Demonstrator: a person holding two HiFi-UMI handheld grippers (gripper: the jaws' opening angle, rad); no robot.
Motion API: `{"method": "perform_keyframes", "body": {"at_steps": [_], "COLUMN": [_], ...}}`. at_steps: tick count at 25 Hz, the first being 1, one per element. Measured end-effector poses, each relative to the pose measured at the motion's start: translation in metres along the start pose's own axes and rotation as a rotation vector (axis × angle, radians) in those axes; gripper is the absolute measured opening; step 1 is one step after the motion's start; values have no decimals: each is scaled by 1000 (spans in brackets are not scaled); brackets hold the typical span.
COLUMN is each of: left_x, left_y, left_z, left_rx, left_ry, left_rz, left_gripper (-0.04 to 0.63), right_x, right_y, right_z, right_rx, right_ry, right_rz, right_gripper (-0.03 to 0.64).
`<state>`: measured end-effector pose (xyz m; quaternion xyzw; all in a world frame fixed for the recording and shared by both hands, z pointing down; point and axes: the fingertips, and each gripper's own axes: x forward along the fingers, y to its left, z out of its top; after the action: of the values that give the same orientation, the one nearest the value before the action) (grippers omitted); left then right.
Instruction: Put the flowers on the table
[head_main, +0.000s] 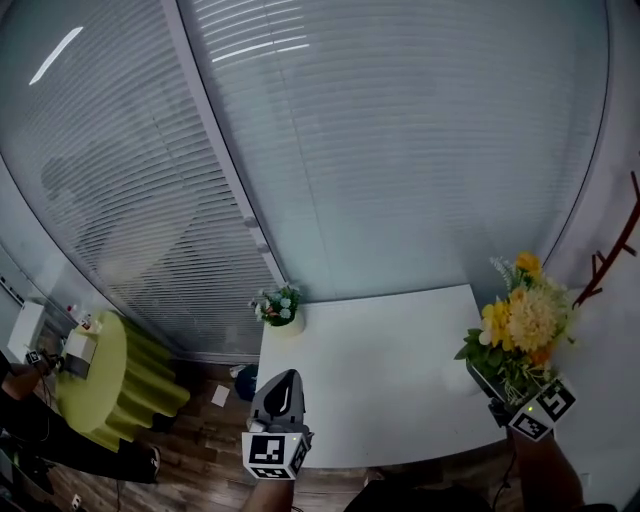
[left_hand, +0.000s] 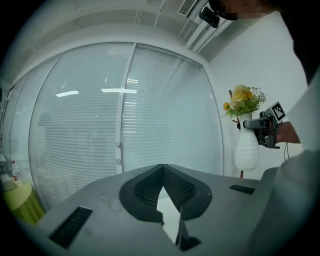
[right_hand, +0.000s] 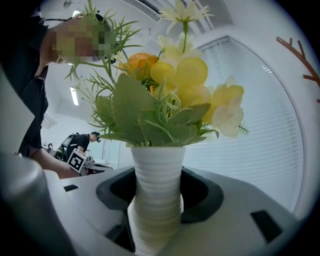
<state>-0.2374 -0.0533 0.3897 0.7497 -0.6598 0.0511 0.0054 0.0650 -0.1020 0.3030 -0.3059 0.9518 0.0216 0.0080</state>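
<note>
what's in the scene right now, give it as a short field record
right gripper: shut on the vase
vase contents: yellow and orange flowers
vase place: by the right edge of the table; cannot tell if it rests on it
left gripper: shut, nothing in it, low over the table's near left
also on table: small plant at the far left corner
</note>
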Motion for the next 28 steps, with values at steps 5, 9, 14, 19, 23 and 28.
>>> {"method": "perform_keyframes", "body": {"at_steps": [5,9,14,19,23,28], "left_x": [31,52,76,71,63,66], "left_y": [29,43,53,45,43,38], "left_z": [-30,-47,-59,-56,-53,-55], "left_rx": [-5,-57,-74,-74,-84,-67], "left_ry": [-12,-5,12,13,18,18], "left_rz": [-39,-54,-74,-89,-87,-52], "left_gripper": [-5,-5,-5,-5,-5,-5], "right_x": [31,44,69,67,69,74], "right_y": [-2,-8,-16,-10,-4,-9], "right_z": [-30,-39,-53,-50,-38,-41], "right_rx": [21,38,31,38,37,23], "right_ry": [12,28,41,63,60,53], "right_rz": [-37,-60,-75,-83,-77,-25], "right_gripper": [257,256,258,256,258,256]}}
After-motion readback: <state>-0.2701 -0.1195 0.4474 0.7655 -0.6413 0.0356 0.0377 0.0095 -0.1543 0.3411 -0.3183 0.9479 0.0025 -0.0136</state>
